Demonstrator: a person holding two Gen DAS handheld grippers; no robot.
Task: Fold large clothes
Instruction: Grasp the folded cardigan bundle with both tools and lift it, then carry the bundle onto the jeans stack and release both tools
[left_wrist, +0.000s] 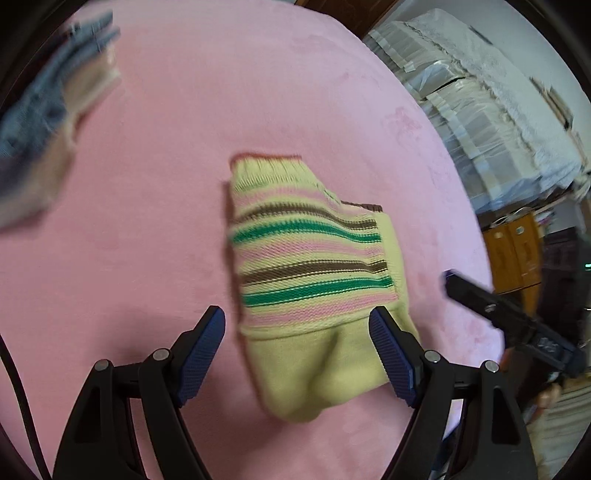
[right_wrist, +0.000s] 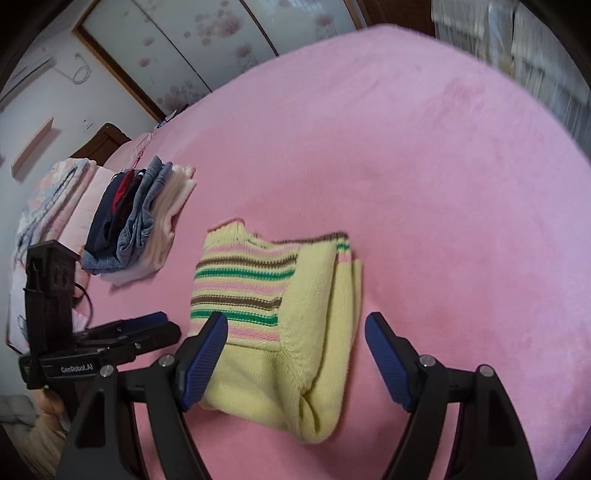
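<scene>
A folded yellow sweater (left_wrist: 314, 280) with pink, green and brown stripes lies on the pink bed cover (left_wrist: 184, 166). My left gripper (left_wrist: 297, 325) hovers over its near end, open, with nothing pressed between its blue pads. In the right wrist view the same sweater (right_wrist: 280, 314) lies below my right gripper (right_wrist: 295, 328), whose jaws stand wide apart and touch nothing. The right gripper (left_wrist: 513, 321) shows at the right edge of the left wrist view. The left gripper (right_wrist: 147, 328) shows at the left of the right wrist view.
A stack of folded clothes (right_wrist: 136, 225), denim, dark and pale pink, lies on the bed to the left of the sweater. Folded bedding (right_wrist: 55, 199) sits behind it. Plastic-wrapped boxes (left_wrist: 480, 110) and a wooden cabinet (left_wrist: 513, 251) stand beyond the bed's right side.
</scene>
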